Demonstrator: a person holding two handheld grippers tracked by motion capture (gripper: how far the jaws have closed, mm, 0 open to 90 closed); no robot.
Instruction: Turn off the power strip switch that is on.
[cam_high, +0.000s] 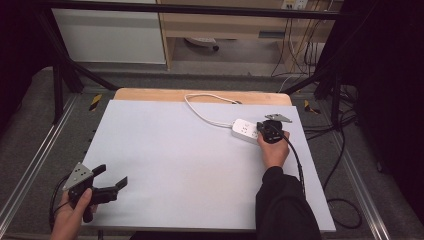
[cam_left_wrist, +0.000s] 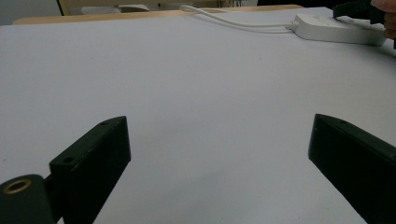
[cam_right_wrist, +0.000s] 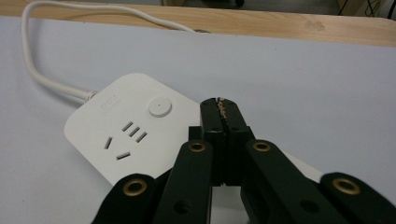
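1. Table (cam_high: 165, 150): a pale grey sheet covers the top; a strip of bare wood (cam_high: 150, 95) shows along the far edge.
2. Power strip (cam_high: 245, 131): a white block lying flat on the sheet near the far right corner. In the right gripper view its near end carries a round button (cam_right_wrist: 160, 108) and a group of socket slots (cam_right_wrist: 125, 140).
3. Cord (cam_high: 205, 107): a white cable runs from the power strip's far end, loops toward the wooden edge and lies on the table.
4. Right gripper (cam_high: 264, 127): held in the right hand (cam_high: 274, 149), it sits over the right end of the power strip. In its own view the two black jaws are pressed together, with no gap and nothing between them; whether their tips touch the strip's top face is hard to judge.
5. Left gripper (cam_high: 111, 179): held in the left hand (cam_high: 75, 212) at the near left corner, well apart from the power strip. Its jaws are spread wide and hold nothing.
6. Sleeve (cam_high: 285, 205): dark fabric covers the right forearm.
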